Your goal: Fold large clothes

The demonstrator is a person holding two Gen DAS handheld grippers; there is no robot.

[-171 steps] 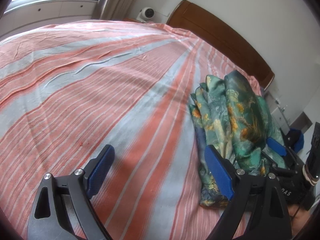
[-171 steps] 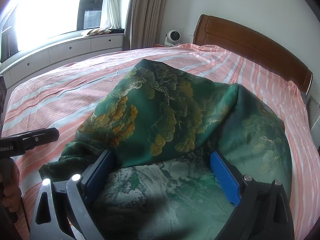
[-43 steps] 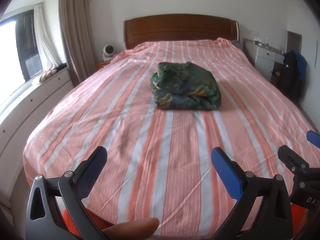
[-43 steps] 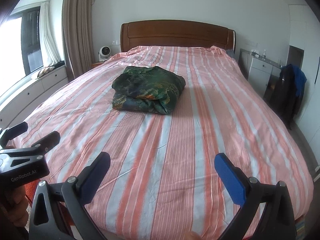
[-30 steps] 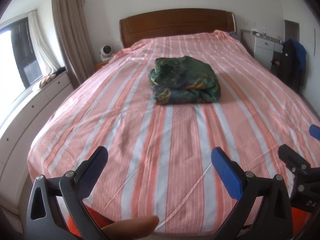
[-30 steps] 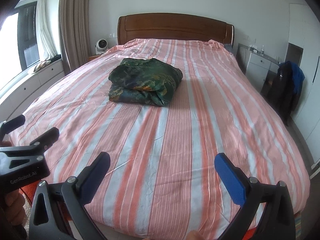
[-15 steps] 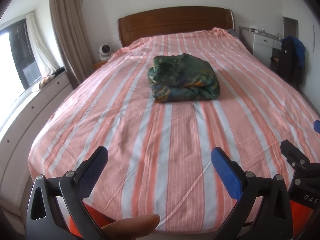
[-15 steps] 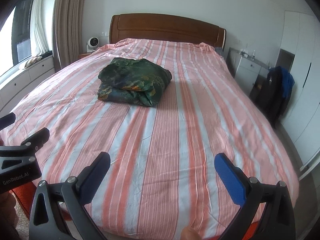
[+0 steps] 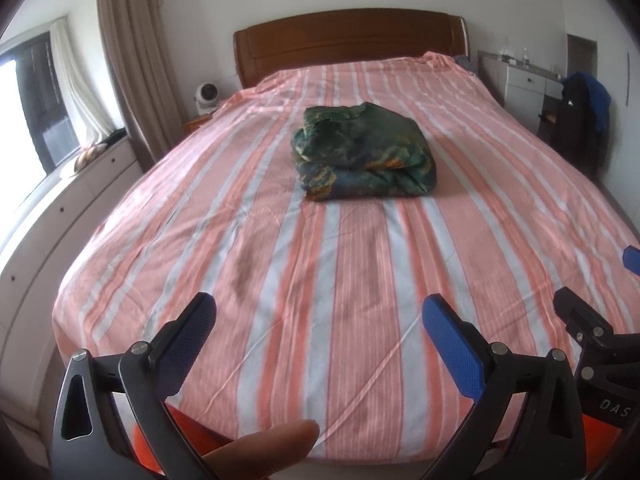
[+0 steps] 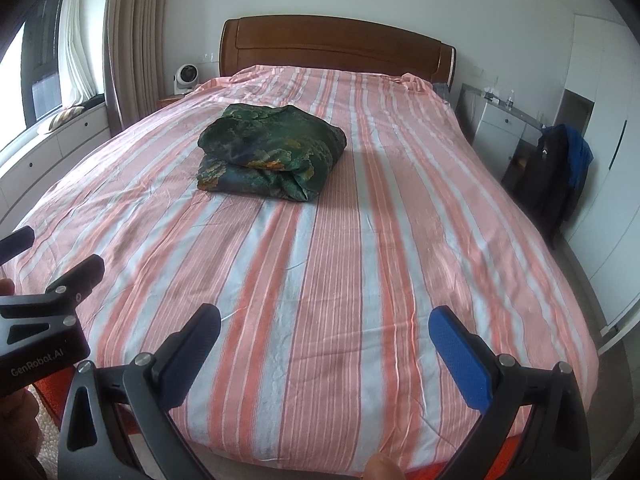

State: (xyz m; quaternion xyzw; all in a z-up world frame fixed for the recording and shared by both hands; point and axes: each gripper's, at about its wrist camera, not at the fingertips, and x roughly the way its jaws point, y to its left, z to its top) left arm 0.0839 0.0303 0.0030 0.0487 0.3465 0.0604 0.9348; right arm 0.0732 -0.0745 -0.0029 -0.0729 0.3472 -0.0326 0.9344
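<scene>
A green patterned garment (image 9: 362,152) lies folded in a compact bundle on the middle of the bed (image 9: 200,208), which has a pink and grey striped sheet. It also shows in the right wrist view (image 10: 272,152). My left gripper (image 9: 316,320) is open and empty, held back at the foot of the bed, far from the bundle. My right gripper (image 10: 326,328) is open and empty too, beside the left one at the foot of the bed. The right gripper's body shows at the right edge of the left wrist view (image 9: 600,340).
A wooden headboard (image 9: 348,42) stands at the far end. A small white fan (image 9: 206,96) and a curtain (image 9: 132,60) are at the far left, with low white drawers (image 9: 48,216) under the window. A white desk (image 10: 504,128) and a chair with dark clothes (image 10: 556,168) are at the right.
Both grippers let go of the garment and pulled back from it to the foot of the bed. Over the last second the views shifted only slightly.
</scene>
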